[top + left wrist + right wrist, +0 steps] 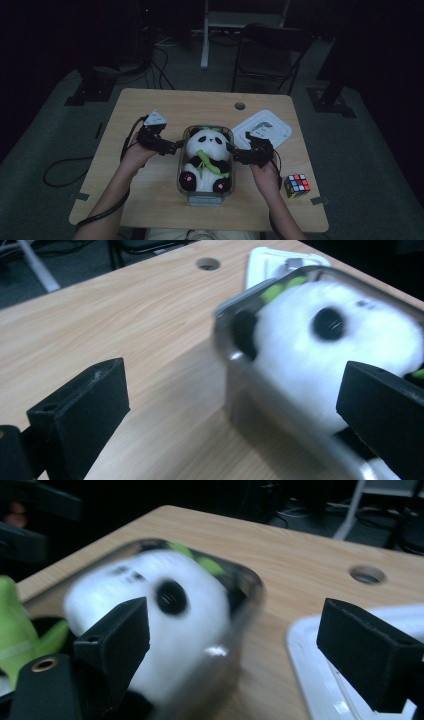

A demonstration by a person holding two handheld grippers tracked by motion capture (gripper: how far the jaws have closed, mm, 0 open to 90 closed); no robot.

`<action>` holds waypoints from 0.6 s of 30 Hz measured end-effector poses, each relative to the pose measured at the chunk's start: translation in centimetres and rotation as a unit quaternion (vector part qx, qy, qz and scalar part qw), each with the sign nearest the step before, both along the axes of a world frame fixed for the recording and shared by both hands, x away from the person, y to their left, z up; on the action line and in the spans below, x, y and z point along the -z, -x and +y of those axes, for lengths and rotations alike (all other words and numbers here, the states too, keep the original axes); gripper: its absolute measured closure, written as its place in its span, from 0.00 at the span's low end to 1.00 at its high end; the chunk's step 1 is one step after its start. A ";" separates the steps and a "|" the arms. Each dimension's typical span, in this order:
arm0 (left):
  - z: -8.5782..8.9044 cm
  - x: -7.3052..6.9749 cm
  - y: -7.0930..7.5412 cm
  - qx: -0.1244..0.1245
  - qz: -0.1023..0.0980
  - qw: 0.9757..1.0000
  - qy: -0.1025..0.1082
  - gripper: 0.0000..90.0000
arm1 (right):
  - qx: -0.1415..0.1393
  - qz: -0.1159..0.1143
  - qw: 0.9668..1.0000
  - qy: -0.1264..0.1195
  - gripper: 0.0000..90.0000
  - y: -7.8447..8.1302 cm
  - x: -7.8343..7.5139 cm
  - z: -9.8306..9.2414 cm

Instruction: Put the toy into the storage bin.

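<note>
A plush panda (207,157) was seen lying in a clear container (206,199) on the wooden table (150,200), between the two pairs of tongs. The left gripper (173,145) was held just beside the container's left wall, near the panda's head; its jaws were spread wide, with nothing between them but the container's near corner, as shown in the left gripper view, where one jaw stood over bare table and the other over the panda (320,355). The right gripper (233,151) was held at the container's right wall, likewise released, its jaws parted: in the right gripper view one jaw was set before the panda's white head (165,615) and the other over a white lid (320,680). That lid (265,129) lay just beyond the right gripper. A colour cube (297,185) rested near the right hand (265,176), apart from the container.
</note>
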State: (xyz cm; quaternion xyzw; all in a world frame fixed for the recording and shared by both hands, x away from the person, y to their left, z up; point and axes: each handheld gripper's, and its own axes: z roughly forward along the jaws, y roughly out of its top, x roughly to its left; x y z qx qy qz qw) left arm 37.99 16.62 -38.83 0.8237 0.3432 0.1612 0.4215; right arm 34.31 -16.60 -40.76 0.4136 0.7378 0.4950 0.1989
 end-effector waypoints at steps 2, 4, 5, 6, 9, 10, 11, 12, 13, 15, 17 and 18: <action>-1.1 -0.2 -0.2 0.010 -0.003 1.000 -0.008 0.01 | -0.011 0.001 1.000 0.006 0.15 -0.5 -0.2 1.0; -2.0 -0.3 -0.6 0.019 0.000 1.000 -0.016 0.01 | -0.019 0.001 1.000 0.015 0.15 -1.1 -0.3 1.9; -2.4 -0.2 -0.7 0.020 0.000 1.000 -0.017 0.01 | -0.022 0.002 1.000 0.019 0.15 -1.3 -0.2 2.4; -2.7 -0.1 -0.9 0.024 0.001 1.000 -0.020 0.01 | -0.026 0.004 0.999 0.025 0.15 -1.6 -0.1 2.8; -3.6 0.2 -1.3 0.032 0.003 0.999 -0.037 0.01 | -0.033 0.009 0.999 0.036 0.15 -2.3 0.1 3.6; -3.8 0.4 -1.4 0.033 0.004 0.998 -0.044 0.01 | -0.036 0.011 0.999 0.038 0.14 -2.4 0.2 3.8; -4.0 0.6 -1.6 0.036 0.007 0.998 -0.047 0.01 | -0.036 0.009 0.999 0.036 0.14 -2.5 0.2 3.8; -4.1 0.9 -1.7 0.038 0.013 0.998 -0.046 0.01 | -0.036 0.012 0.999 0.035 0.14 -2.6 0.2 3.8; -4.2 1.0 -1.8 0.037 0.018 0.998 -0.042 0.01 | -0.039 0.017 0.999 0.035 0.14 -2.7 0.2 3.8; -4.3 1.3 -2.1 0.037 0.024 0.998 -0.043 0.01 | -0.040 0.022 0.998 0.032 0.14 -2.9 0.3 3.7; -4.6 1.8 -2.2 0.035 0.028 0.997 -0.057 0.01 | -0.037 0.028 0.998 0.050 0.13 -3.0 0.6 4.0; -4.7 2.0 -2.3 0.036 0.030 0.997 -0.062 0.01 | -0.031 0.017 0.997 0.070 0.12 -3.0 0.7 4.3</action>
